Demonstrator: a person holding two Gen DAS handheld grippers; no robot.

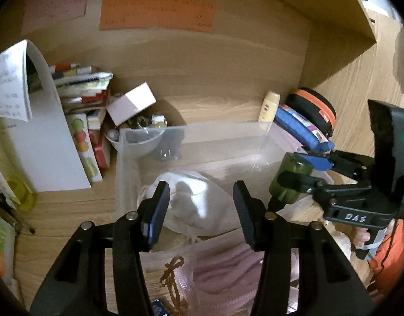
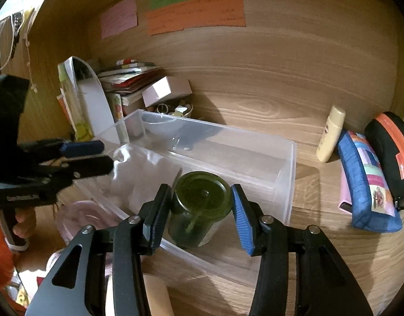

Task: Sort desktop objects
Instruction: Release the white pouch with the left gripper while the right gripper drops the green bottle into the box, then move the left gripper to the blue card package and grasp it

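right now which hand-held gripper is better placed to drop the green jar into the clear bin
Right. The right hand-held gripper already clamps the green jar over the clear bin. The left hand-held gripper is open and empty above the white pouch.

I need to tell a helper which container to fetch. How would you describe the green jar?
Find the clear plastic bin on the wooden desk. At its near edge, the right hand-held gripper grips a small green jar. It is the only dark green, see-through thing; beside it lies a white pouch.

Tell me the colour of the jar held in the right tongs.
Translucent dark green jar, clearest in the right wrist view.
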